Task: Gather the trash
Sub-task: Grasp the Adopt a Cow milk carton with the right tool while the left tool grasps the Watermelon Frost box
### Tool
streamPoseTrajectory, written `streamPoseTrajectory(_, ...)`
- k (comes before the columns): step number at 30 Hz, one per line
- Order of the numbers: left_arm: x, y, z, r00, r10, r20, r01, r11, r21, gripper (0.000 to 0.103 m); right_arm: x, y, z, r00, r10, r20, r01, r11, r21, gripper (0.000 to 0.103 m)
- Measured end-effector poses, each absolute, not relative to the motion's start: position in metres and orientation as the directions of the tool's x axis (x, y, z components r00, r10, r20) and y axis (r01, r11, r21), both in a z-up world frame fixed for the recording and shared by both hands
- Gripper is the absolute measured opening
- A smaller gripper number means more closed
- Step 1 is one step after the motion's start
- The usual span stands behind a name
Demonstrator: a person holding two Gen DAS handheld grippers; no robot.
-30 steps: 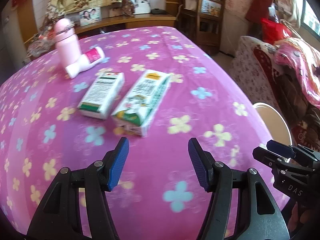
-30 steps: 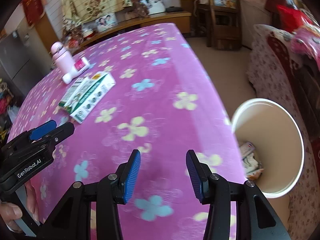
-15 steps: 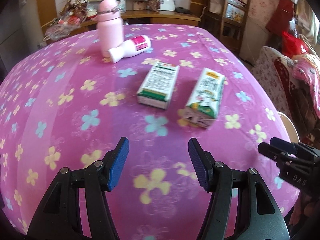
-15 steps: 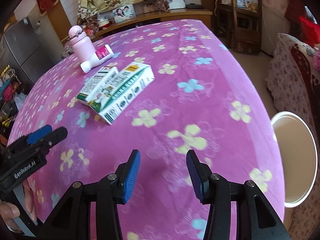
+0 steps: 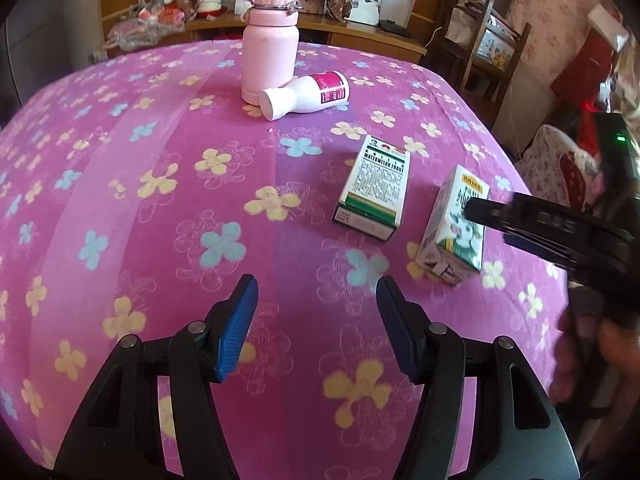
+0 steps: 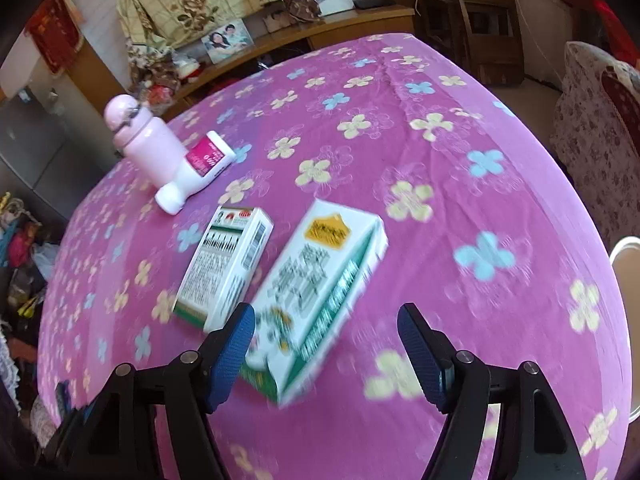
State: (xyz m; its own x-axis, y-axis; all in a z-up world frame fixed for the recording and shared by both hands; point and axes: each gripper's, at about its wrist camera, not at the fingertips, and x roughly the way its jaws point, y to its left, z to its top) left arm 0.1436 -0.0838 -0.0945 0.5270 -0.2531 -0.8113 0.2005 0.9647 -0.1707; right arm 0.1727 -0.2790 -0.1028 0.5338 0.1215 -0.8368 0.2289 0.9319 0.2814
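- Tongs on my right (image 6: pixel 326 354) are opening over the carton (image 6: pixel 316 296), not gripping it.
- My left tongs (image 5: pixel 316 324) hang half open, empty, above the tabletop (image 5: pixel 160 208).

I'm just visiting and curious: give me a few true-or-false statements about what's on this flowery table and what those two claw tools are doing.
1. The pink flask stands upright. True.
2. The white bottle stands upright. False: it lies on its side against the flask.
3. The left gripper holds a box. False: nothing is between its fingers.
4. The right gripper, jaws opening, is at the milk carton. True.
5. The medicine box lies flat. True.
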Motion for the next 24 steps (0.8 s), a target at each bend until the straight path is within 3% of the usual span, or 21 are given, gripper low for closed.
streamPoseTrajectory(5,0.159,-0.083,-0.092,0.517,-0.26,-0.816,0.201,0.963,-0.18,0.06,0.196,-0.269,-0.112,0.51,0.107,-0.853,0.219,0.943,0.249,0.072)
streamPoseTrajectory(9,0.173,-0.088,-0.091,0.505,-0.271,-0.819,0.211,0.959,-0.187,0.061,0.192,-0.272,-0.117,0.5,0.146,-0.853,0.158,0.954,0.256,0.065)
streamPoseTrajectory(13,0.19,-0.102,-0.094,0.5,-0.288,-0.817,0.228,0.953,-0.197,0.071,0.162,-0.283,-0.113,0.459,0.173,-0.871,0.086,0.968,0.237,0.064)
streamPoseTrajectory(16,0.204,-0.117,-0.099,0.482,-0.293,-0.826,0.234,0.951,-0.201,0.071,0.136,-0.294,-0.113,0.45,0.173,-0.876,0.063,0.972,0.224,0.064)
streamPoseTrajectory(24,0.234,-0.164,-0.12,0.497,-0.153,-0.854,0.241,0.97,-0.034,0.071,0.116,-0.317,-0.116,0.454,0.205,-0.867,0.139,0.945,0.296,0.065)
